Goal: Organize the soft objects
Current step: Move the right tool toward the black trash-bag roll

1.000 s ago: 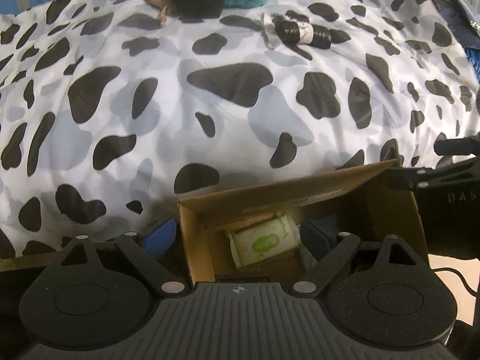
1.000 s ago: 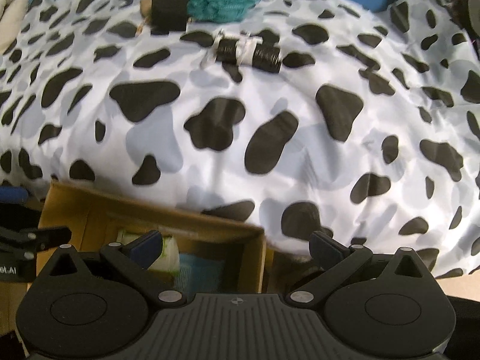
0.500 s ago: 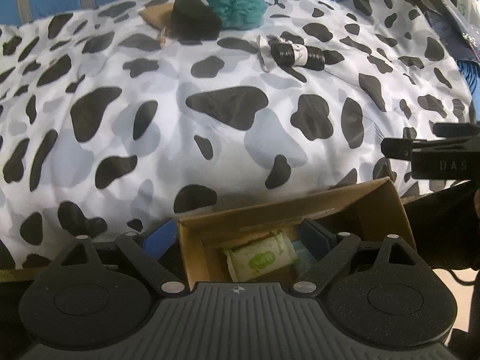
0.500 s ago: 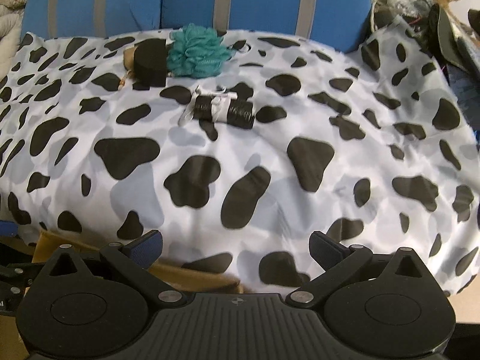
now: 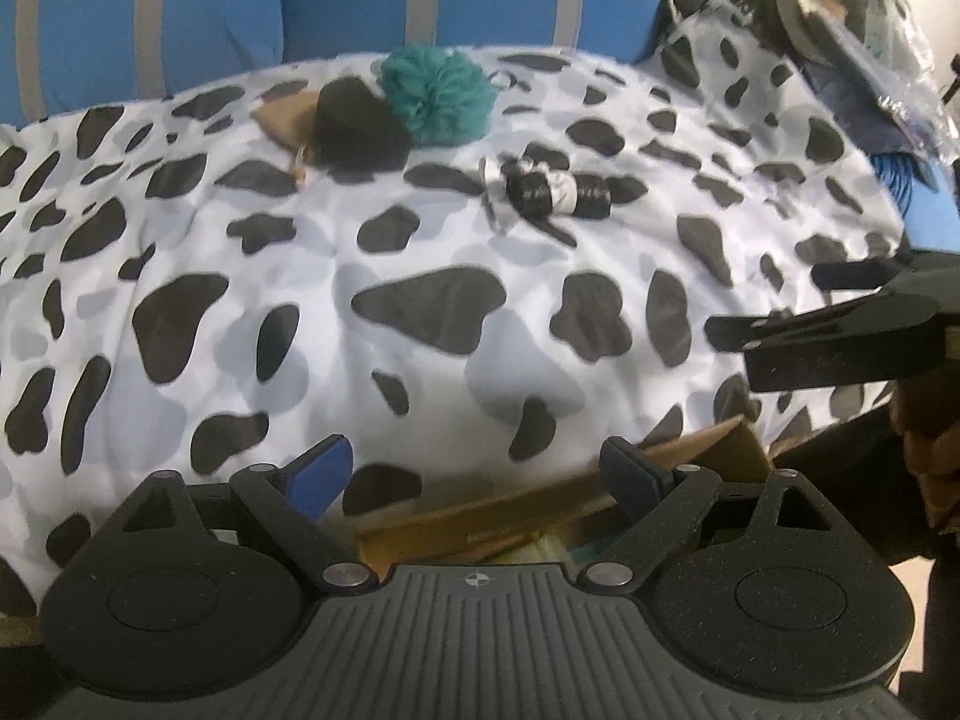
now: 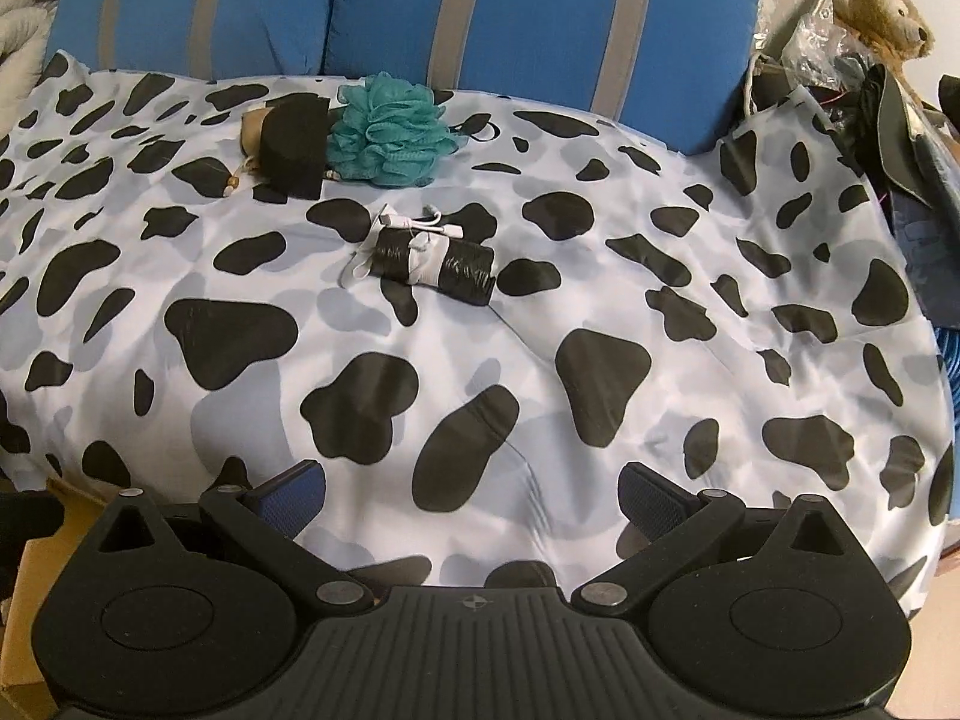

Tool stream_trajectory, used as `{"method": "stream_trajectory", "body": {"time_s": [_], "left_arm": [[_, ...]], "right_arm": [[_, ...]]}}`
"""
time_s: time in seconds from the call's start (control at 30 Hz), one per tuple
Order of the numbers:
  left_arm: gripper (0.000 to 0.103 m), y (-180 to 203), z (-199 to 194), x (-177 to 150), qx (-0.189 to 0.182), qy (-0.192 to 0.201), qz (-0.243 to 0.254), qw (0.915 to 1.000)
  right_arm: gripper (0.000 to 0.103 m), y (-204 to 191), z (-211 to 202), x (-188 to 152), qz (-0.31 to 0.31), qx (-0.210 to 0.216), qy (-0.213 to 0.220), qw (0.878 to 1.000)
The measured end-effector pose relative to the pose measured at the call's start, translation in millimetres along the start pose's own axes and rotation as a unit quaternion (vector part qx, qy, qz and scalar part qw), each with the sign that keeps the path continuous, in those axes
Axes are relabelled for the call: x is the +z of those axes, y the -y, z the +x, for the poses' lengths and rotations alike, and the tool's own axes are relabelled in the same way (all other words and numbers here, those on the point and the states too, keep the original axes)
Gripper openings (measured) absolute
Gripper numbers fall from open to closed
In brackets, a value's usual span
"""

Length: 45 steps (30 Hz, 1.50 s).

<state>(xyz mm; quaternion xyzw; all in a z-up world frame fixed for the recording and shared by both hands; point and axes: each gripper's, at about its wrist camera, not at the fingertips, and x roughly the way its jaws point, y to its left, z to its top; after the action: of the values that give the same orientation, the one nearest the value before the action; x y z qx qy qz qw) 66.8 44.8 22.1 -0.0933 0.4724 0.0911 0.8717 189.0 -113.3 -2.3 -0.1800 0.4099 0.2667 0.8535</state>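
Observation:
A teal bath pouf [image 6: 389,133] [image 5: 437,93], a black soft block [image 6: 295,145] [image 5: 359,131] on a tan pouch [image 6: 253,127], and a black roll bound with a white cable [image 6: 433,264] [image 5: 557,193] lie at the far side of the cow-print cover [image 6: 540,312]. My left gripper [image 5: 474,473] is open and empty above the far wall of a cardboard box [image 5: 558,498]. My right gripper [image 6: 474,492] is open and empty over the cover's near edge; it also shows in the left wrist view [image 5: 840,312].
Blue cushions with grey stripes [image 6: 390,6] back the cover. A teddy bear [image 6: 888,30] and a heap of bags and clothes [image 6: 888,120] crowd the right edge. The box corner shows at lower left in the right wrist view [image 6: 36,588].
Both grippers rose and tilted up from the box toward the far objects. The box interior with the green-and-white pack dropped out of sight. Both stayed open.

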Motion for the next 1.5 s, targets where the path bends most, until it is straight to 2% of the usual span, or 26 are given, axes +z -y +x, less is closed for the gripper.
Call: {"method": "stream_trajectory", "body": {"time_s": [0.27,0.53,0.67,0.77,0.87,1.0,1.27,1.5], "left_arm": [[0.09,-6,8,25,0.008,0.027,0.019,0.9994],[0.09,-27,32,49,0.017,0.023,0.022,0.9993],[0.09,-35,40,58,0.014,0.024,0.027,0.9993],[0.09,-39,45,65,0.009,0.026,0.029,0.9992],[0.09,-44,49,71,0.005,0.03,0.02,0.9994],[0.09,-49,53,79,0.004,0.033,0.004,0.9994],[0.09,-55,71,95,0.025,0.031,-0.005,0.9992],[0.09,-61,80,104,0.019,0.024,-0.027,0.9991]], "right_arm": [[0.103,3,16,16,0.003,0.014,0.006,1.0],[0.103,3,35,36,0.005,0.04,0.002,0.999],[0.103,5,44,47,0.016,0.063,0.004,0.998],[0.103,6,51,55,0.018,0.065,0.01,0.998],[0.103,7,59,60,0.017,0.056,0.01,0.998],[0.103,13,73,67,0.03,0.07,-0.006,0.997],[0.103,15,97,80,0.031,0.086,-0.015,0.996],[0.103,7,118,94,0.028,0.092,-0.001,0.995]]}}
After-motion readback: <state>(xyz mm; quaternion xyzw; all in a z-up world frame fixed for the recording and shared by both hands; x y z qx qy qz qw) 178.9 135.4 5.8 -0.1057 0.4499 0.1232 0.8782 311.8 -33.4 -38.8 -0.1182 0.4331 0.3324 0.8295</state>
